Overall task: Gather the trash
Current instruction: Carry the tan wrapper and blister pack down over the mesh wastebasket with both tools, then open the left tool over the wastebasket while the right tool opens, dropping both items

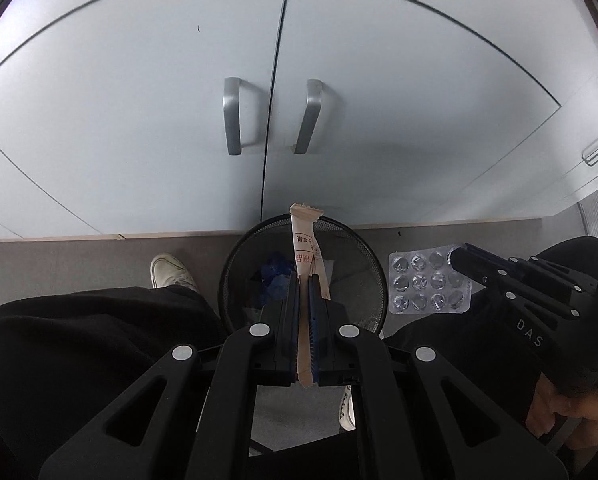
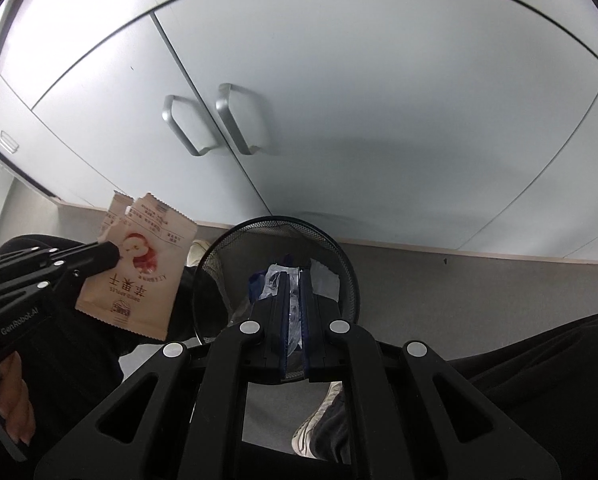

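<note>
we hold the snack pouch (image 1: 305, 246) clamped edge-on in our left gripper (image 1: 303, 284), long axis pointing away over the mesh bin (image 1: 373, 276) — our right gripper (image 2: 295, 280) pinches a blister pack (image 1: 427, 282).

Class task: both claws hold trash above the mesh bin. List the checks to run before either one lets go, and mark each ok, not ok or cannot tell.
1. Left claw shut on snack packet: ok.
2. Right claw shut on blister pack: ok.
3. Snack packet over the mesh bin: cannot tell.
4. Blister pack over the bin: cannot tell.
5. Room left in the bin: ok.
6. Shoe outside the bin: ok.
</note>
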